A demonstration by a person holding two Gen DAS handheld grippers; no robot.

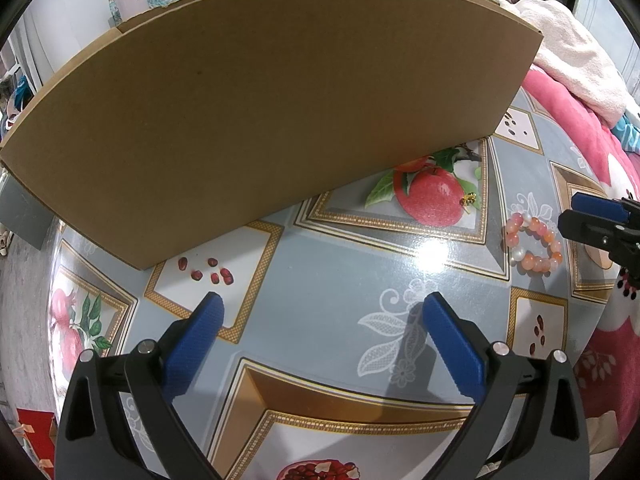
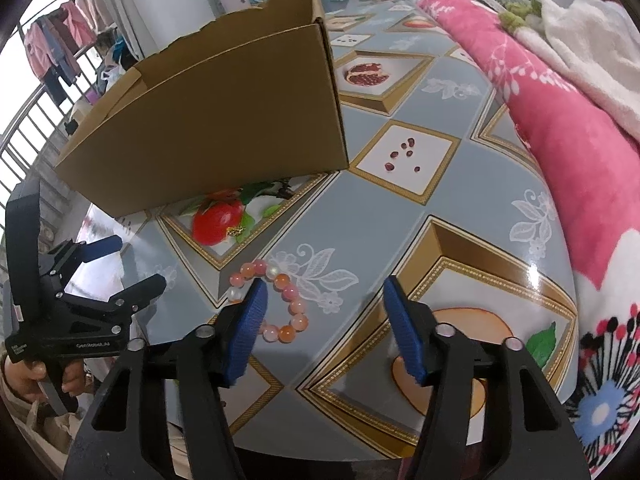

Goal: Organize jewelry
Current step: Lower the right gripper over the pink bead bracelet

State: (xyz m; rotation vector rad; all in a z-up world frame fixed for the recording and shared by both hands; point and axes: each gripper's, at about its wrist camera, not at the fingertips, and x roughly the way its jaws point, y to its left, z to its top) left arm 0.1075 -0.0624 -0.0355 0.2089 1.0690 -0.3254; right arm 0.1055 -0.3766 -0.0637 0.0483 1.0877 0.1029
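Note:
A pink and orange bead bracelet (image 2: 280, 300) lies flat on the patterned table; it also shows in the left wrist view (image 1: 534, 246). A small gold piece (image 1: 468, 200) lies on the printed red fruit, also seen in the right wrist view (image 2: 235, 231). An open brown cardboard box (image 1: 260, 120) stands behind them, and in the right wrist view (image 2: 216, 128). My right gripper (image 2: 324, 316) is open and empty, its left finger just over the bracelet's near edge. My left gripper (image 1: 322, 328) is open and empty over bare table, left of the bracelet.
A pink blanket (image 2: 560, 128) with a white fleece (image 2: 592, 32) lies along the table's right side. The table's near edge (image 2: 280, 440) curves close to me. The left gripper (image 2: 120, 268) shows at the left of the right wrist view.

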